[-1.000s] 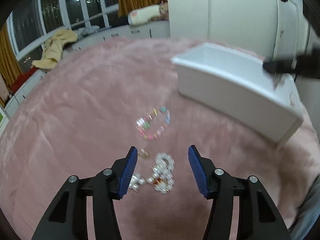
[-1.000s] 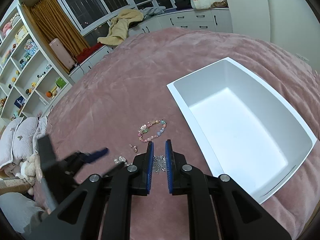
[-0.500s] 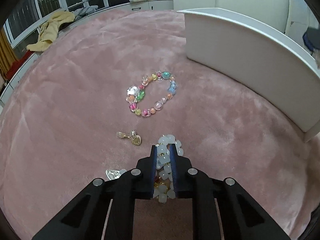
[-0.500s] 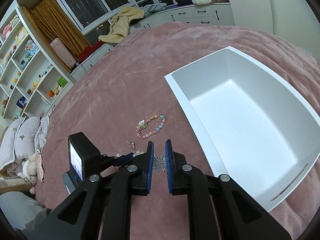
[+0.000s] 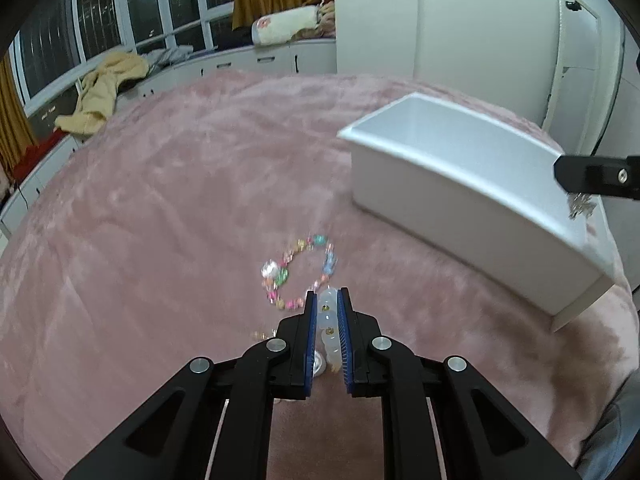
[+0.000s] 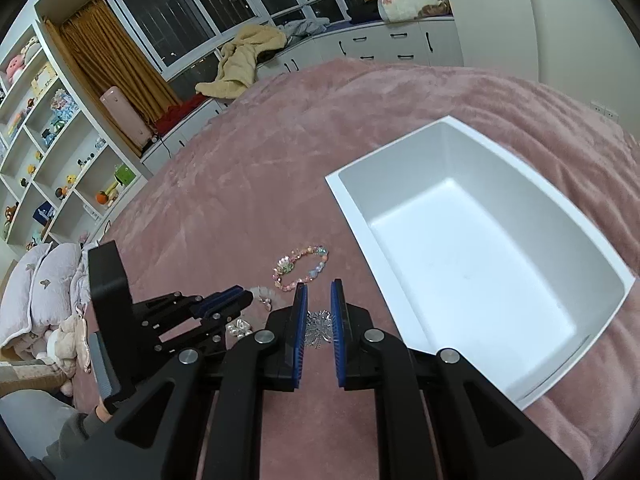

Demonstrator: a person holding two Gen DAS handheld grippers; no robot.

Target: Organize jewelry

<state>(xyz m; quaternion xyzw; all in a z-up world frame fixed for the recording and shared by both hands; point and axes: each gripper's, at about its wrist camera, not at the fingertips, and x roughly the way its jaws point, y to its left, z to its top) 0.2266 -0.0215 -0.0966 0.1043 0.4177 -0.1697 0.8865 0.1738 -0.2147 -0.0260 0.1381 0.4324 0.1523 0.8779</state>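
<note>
White bracelet (image 5: pixel 328 328) clamped in left gripper (image 5: pixel 326 300); silver brooch (image 6: pixel 318 328) pinched in right gripper (image 6: pixel 319 292); both to be carried over the box (image 6: pixel 472 240) beside them.

- Left tool (image 5: pixel 327 310): black angular arms, blue ribbed pads, round silver screws.
- Right tool (image 6: pixel 318 306): same black frame, blue pads.
- Grey sleeve (image 6: pixel 74 432), bare skin at wrist.
</note>
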